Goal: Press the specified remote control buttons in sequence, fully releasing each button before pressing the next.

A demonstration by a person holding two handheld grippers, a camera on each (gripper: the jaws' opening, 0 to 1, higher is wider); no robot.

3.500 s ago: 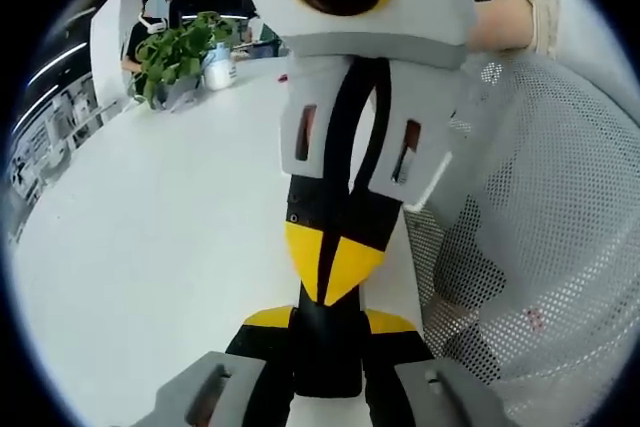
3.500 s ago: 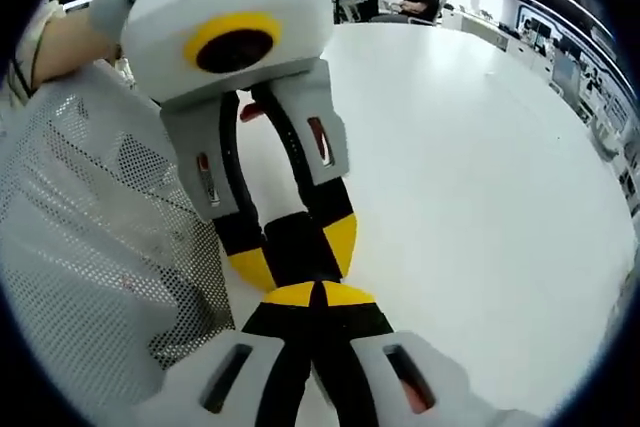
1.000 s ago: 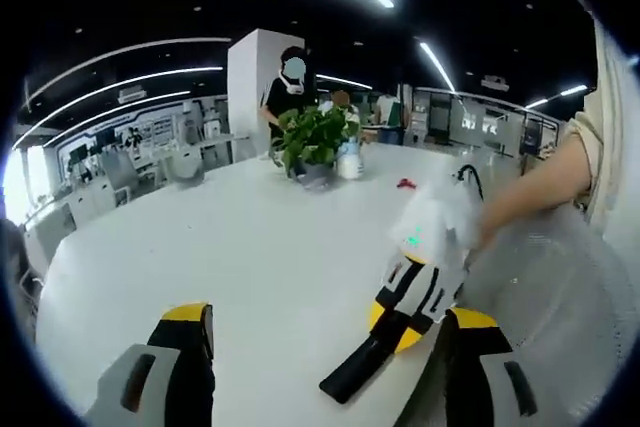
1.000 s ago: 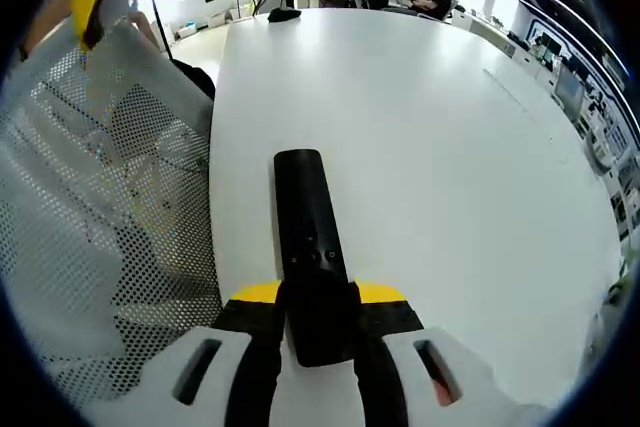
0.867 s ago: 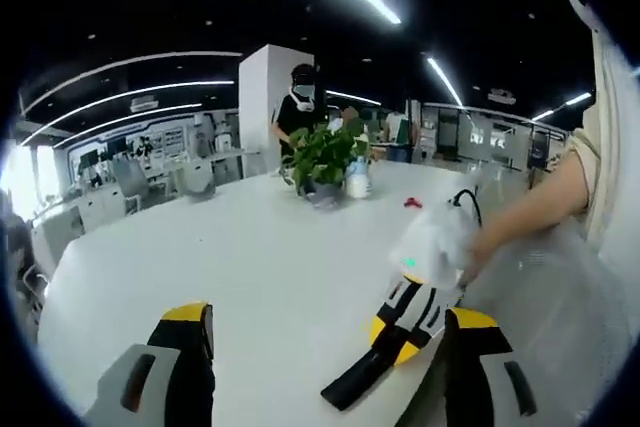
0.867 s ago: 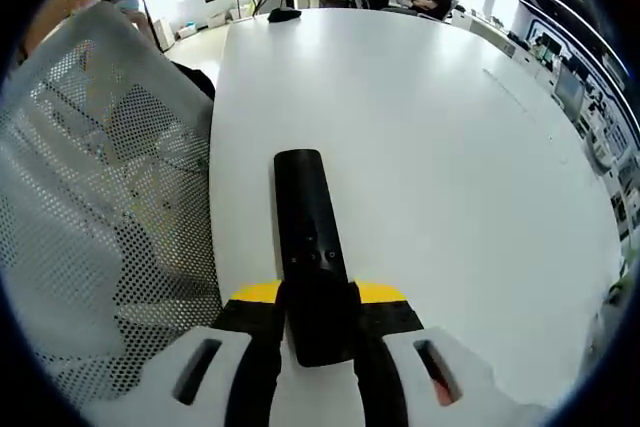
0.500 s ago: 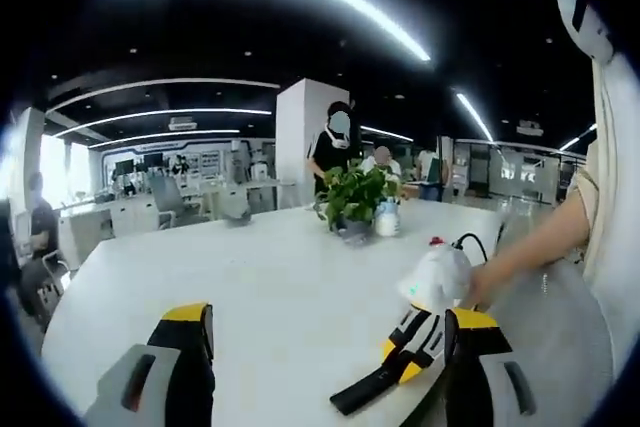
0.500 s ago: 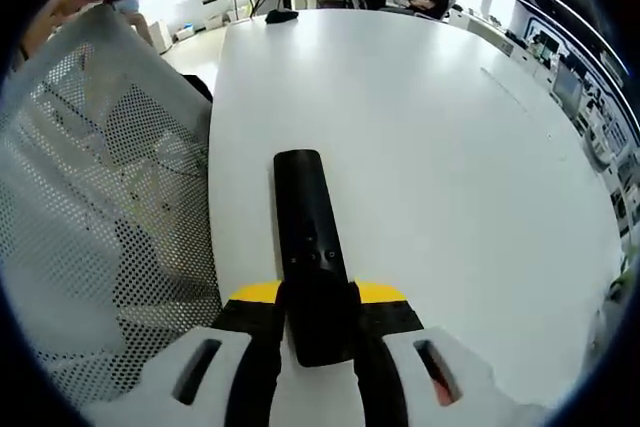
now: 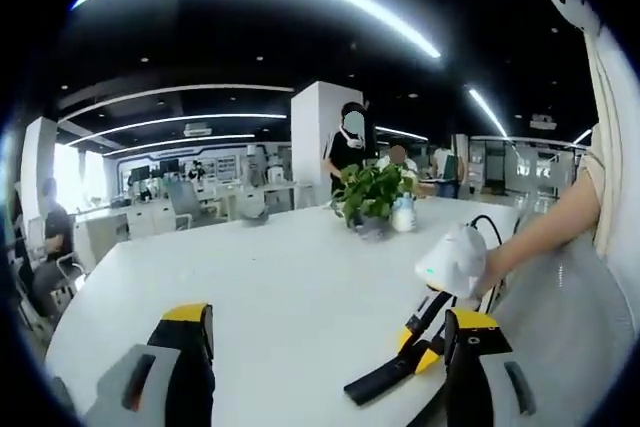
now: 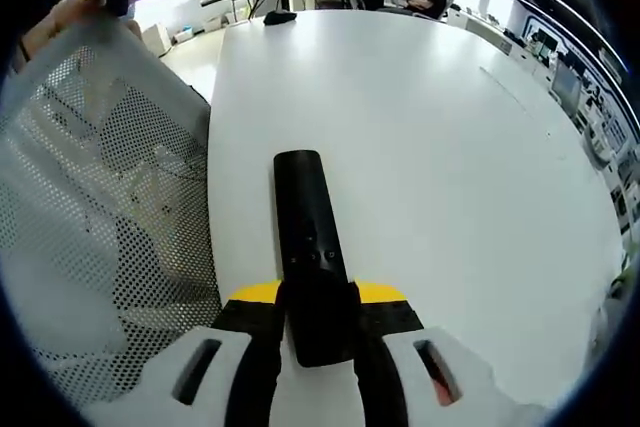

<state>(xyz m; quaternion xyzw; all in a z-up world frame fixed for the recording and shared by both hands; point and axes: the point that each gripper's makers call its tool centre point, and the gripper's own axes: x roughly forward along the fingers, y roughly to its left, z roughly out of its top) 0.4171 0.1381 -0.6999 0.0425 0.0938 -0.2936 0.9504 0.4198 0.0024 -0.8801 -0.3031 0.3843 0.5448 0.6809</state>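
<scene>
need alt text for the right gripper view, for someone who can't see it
The right gripper is shut on the near end of a black remote, which points away over a white table. White mesh fabric lies to the left, and people sit at the far end of the room.

One remote control [image 10: 308,247], two tools [image 10: 318,299] [image 9: 325,332]
</scene>
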